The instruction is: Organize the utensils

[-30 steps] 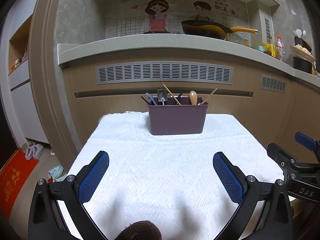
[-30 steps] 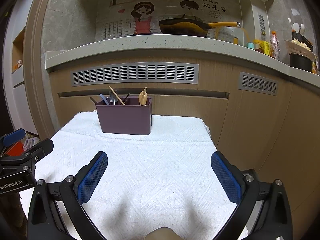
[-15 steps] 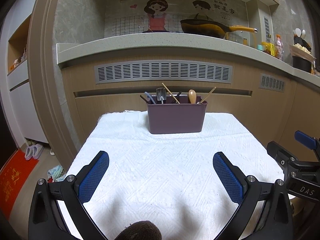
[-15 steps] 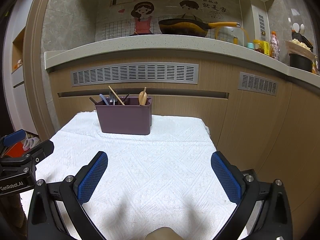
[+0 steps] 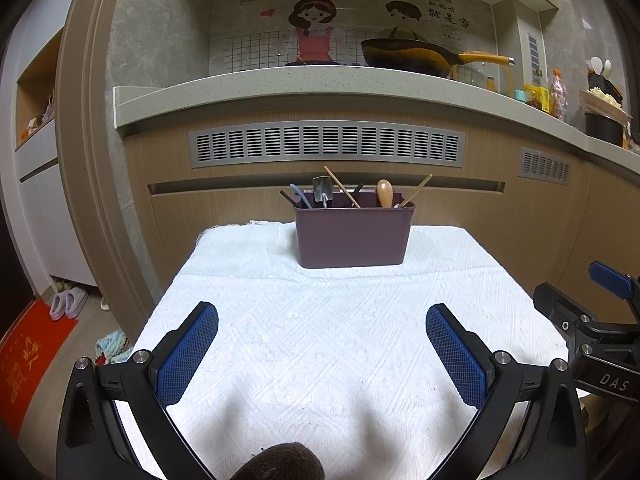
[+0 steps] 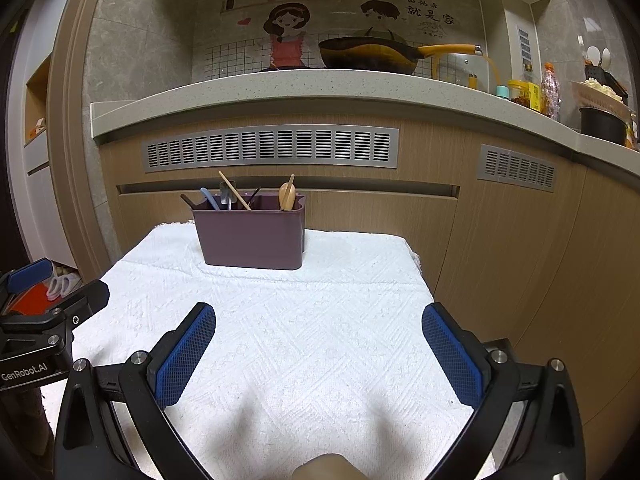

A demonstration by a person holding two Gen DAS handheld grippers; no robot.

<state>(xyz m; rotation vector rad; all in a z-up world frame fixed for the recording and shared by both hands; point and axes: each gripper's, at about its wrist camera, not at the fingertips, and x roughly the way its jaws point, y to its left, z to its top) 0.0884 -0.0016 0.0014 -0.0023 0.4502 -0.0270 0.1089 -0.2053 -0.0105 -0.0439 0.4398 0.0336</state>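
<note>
Left tongs (image 5: 322,330): black arms with blue textured pads (image 5: 188,354), spread wide with nothing between them; they hang above the near part of the cloth, well apart from the caddy
Right tongs (image 6: 319,328): same build, blue pads (image 6: 452,356) set wide apart and gripping nothing; they hang beside the left pair over the same cloth, their black body also showing at the right edge of the left wrist view
White textured cloth (image 5: 340,340): woven diamond pattern; it covers the whole tabletop, with soft shadows near the front
Dark purple rectangular plastic utensil caddy (image 5: 353,234): upright at the far end of the cloth, close to the cabinet front; in the right wrist view it sits left of centre (image 6: 252,238)
Utensils in the caddy: a small metal spoon (image 5: 321,190), a rounded wooden spoon handle (image 5: 385,193), pale wooden chopsticks (image 5: 342,187) leaning at angles, a light blue handle (image 5: 300,196) and some dark sticks; all stand inside, tops above the rim; which compartment each one sits in cannot be told
Wooden cabinet front (image 5: 240,208): behind the tabletop, with a long grey slotted vent (image 5: 326,144)
Speckled stone worktop (image 5: 320,84): above the vent; it carries a dark wok with a yellow handle (image 5: 416,56), and bottles and jars farther right
Floor at left: a red mat (image 5: 28,364) and pale slippers (image 5: 68,304)
</note>
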